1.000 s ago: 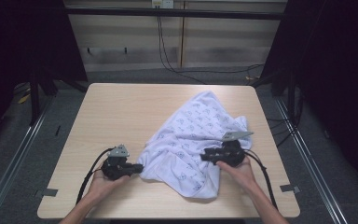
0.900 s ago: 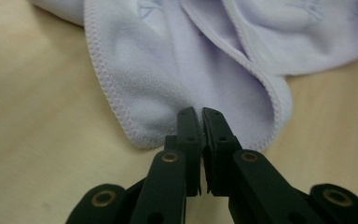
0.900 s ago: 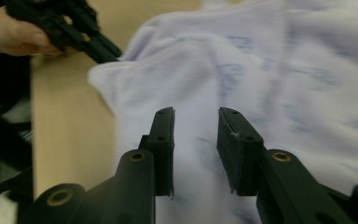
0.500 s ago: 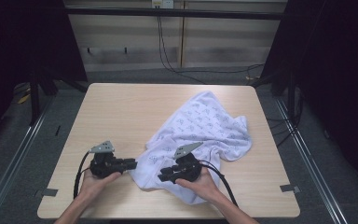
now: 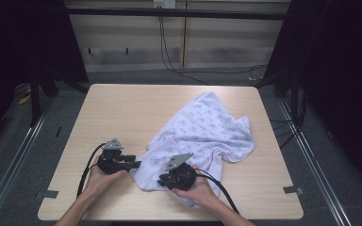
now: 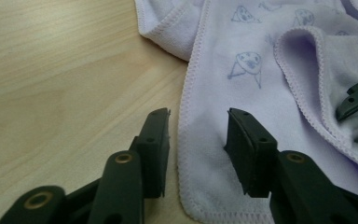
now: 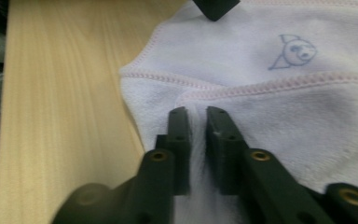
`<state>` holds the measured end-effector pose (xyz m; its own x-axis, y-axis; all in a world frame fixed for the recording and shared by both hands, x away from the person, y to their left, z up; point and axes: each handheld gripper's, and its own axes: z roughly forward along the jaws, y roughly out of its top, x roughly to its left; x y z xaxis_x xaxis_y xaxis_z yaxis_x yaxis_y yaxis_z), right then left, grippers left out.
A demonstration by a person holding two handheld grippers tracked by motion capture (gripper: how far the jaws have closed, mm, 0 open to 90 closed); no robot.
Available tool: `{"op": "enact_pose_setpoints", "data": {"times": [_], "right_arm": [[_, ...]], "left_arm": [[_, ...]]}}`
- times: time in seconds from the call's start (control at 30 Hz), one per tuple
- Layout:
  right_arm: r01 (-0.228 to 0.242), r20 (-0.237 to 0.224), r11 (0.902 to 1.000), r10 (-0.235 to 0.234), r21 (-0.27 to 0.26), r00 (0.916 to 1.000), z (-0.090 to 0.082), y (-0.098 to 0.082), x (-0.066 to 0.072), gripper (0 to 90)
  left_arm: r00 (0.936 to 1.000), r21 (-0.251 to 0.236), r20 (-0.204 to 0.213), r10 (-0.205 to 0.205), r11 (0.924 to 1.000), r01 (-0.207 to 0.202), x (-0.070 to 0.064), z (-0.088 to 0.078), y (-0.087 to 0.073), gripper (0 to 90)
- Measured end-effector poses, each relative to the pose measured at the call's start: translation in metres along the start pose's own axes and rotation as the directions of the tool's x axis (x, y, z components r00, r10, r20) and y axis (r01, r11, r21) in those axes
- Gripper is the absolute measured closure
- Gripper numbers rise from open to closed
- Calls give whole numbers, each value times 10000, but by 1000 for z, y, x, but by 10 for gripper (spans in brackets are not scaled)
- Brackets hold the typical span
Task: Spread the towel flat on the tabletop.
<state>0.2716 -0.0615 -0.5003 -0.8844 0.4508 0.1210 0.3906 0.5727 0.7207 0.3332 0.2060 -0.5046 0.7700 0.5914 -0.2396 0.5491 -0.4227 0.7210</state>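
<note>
On the near half of the wooden surface (image 5: 122,113) lies a white towel (image 5: 207,132) with small printed faces, crumpled and partly folded, spreading from the middle toward the far right corner, while its nearest part reaches almost to the front edge between the two hands. The left gripper (image 5: 134,164) rests low at the left border of the towel, and its jaws have just been opening – in the left gripper view (image 6: 198,140) they stand moderately apart, the stitched hem of the towel runs between them, and the pads do not press on the cloth. The left jaw there is over bare wood, the right one over the fabric. The right gripper (image 5: 162,181) sits on the near part of the towel, close beside the left gripper, with the person's right hand (image 5: 195,188) around its body. Its jaws have just been closing, and in the right gripper view (image 7: 198,123) they stand narrow with a raised pinch of white cloth between the pads – they appear to hold this fold. A hemmed edge crosses the cloth just ahead of these jaws, and one printed face is visible farther on.
</note>
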Motion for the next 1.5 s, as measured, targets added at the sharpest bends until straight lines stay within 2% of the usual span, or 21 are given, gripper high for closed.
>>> {"op": "enact_pose_setpoints", "data": {"times": [0.1,0.2,0.27,0.3,0.33,0.43,0.47,0.5,0.63,0.67,0.73,0.8,0.83,0.9,1.0,1.07,1.13,1.17,1.33,1.43,1.5], "right_arm": [[-118,-21,9999,118,50,9999,-1,0,-1,875],[-583,-478,9977,567,-331,9972,-10,-1,-7,880],[-1097,-739,9901,1033,-878,9919,-28,0,-14,881],[-1356,-708,9803,1265,-1435,9894,-52,-1,-20,881],[-1356,-708,9803,1265,-1435,9894,-52,-1,-20,881],[-1676,-241,9639,1662,-2067,9858,-92,-13,-32,881],[-2010,202,9534,2109,-2249,9773,-115,-31,-42,881],[-2010,202,9534,2109,-2249,9773,-115,-31,-42,881],[-2861,916,9261,3161,-2457,9443,-148,-77,-62,882],[-2979,1106,9233,3313,-2425,9370,-153,-85,-66,881],[-2947,1708,9303,3337,-2181,9271,-158,-96,-74,882],[-3333,1764,9130,3773,-2354,9091,-165,-108,-86,882],[-3425,1839,9090,3883,-2375,9030,-166,-110,-89,882],[-3705,1711,8961,4160,-2445,8931,-167,-112,-94,881],[-3620,1899,9079,4015,-2114,8960,-159,-112,-94,866],[-3666,1690,9118,3970,-1850,9021,-153,-112,-94,793],[-3676,1694,9120,3973,-1818,9019,-150,-111,-93,729],[-3604,1588,9150,3889,-1811,9075,-149,-110,-93,709],[-3690,1732,9168,3924,-1527,9033,-142,-110,-93,631],[-3723,1811,9150,3969,-1554,8998,-142,-111,-93,645],[-3645,1731,9180,3888,-1565,9049,-141,-111,-95,791]], "left_arm": [[9988,169,-224,431,9989,-427,-3,-1,-1,732],[9987,175,-299,412,9990,-407,-4,-3,-1,857],[9994,144,-113,318,9994,-316,-5,-5,-2,876],[9997,130,-23,250,9996,-249,-5,-6,-4,880],[9998,99,90,183,9998,-184,-6,-7,-5,880],[9993,-10,348,128,9999,-128,-8,-13,-7,883],[9989,-70,467,92,9999,-89,-10,-16,-7,883],[9984,-102,559,25,9999,-20,-12,-18,-8,883],[9938,-19,1114,-35,10000,37,-26,-24,-11,884],[9920,1,1253,-124,9999,125,-29,-25,-12,883],[9868,-26,1613,-124,9999,130,-38,-29,-15,884],[9828,-42,1841,-134,9999,145,-43,-31,-17,884],[9789,-76,2034,-197,9997,217,-46,-32,-19,884],[9778,1,2090,-147,9999,150,-48,-32,-20,884],[9797,-72,1999,-156,9998,174,-45,-31,-20,864],[9813,-208,1896,-336,9991,383,-39,-30,-17,830],[9811,-236,1853,-566,9978,620,-34,-28,-16,785],[9824,-248,1786,-554,9978,607,-31,-27,-14,762],[9912,-118,1240,-466,9988,484,-24,-9,0,609],[9932,-35,1091,-407,9991,414,-23,2,7,548],[9942,230,1017,-354,9992,333,-22,13,10,533]]}}
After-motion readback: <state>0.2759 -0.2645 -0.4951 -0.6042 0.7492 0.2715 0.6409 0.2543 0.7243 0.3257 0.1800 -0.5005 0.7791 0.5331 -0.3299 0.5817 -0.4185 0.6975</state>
